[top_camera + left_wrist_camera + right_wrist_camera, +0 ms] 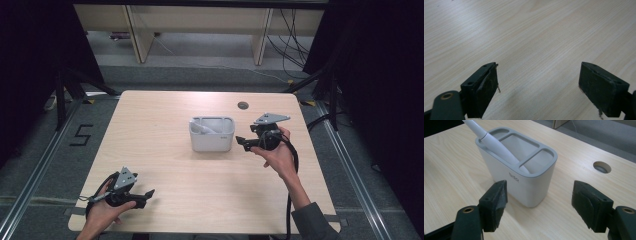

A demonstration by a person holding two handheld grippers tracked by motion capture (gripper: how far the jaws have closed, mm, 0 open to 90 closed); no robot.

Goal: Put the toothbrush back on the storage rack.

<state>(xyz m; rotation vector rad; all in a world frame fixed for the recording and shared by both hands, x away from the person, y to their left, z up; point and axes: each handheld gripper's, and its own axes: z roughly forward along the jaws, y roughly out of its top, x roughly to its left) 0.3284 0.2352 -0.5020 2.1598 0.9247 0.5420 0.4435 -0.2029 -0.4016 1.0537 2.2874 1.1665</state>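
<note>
On the left side of the high view, the left gripper [148, 193] rests low near the front edge of the table [165, 165], in the person's left hand [102, 212]. In the left gripper view its jaws stand spread wide, with nothing between them but bare wood. It seems good to let it wait there, because it is well apart from the work and does not disturb anything.

In the middle of the table stands the white holder [212, 134], upright, with a grey top divided into compartments. A white utensil [499, 147] leans in it; in the right gripper view its lower end goes into the compartment nearest to the camera, and the handle rises out past the far rim. I cannot tell what kind of utensil it is.

At the right, the right gripper [239, 142] sits just beside the holder's right wall, pointing at it. Its jaws are spread and pinch nothing; the holder is in front of them, not between them. I judge that the step in hand concerns the holder or the utensil. To do it well, the person should keep the jaws wide, approach level, and avoid pushing the holder, since the leaning handle could make it tip.
</note>
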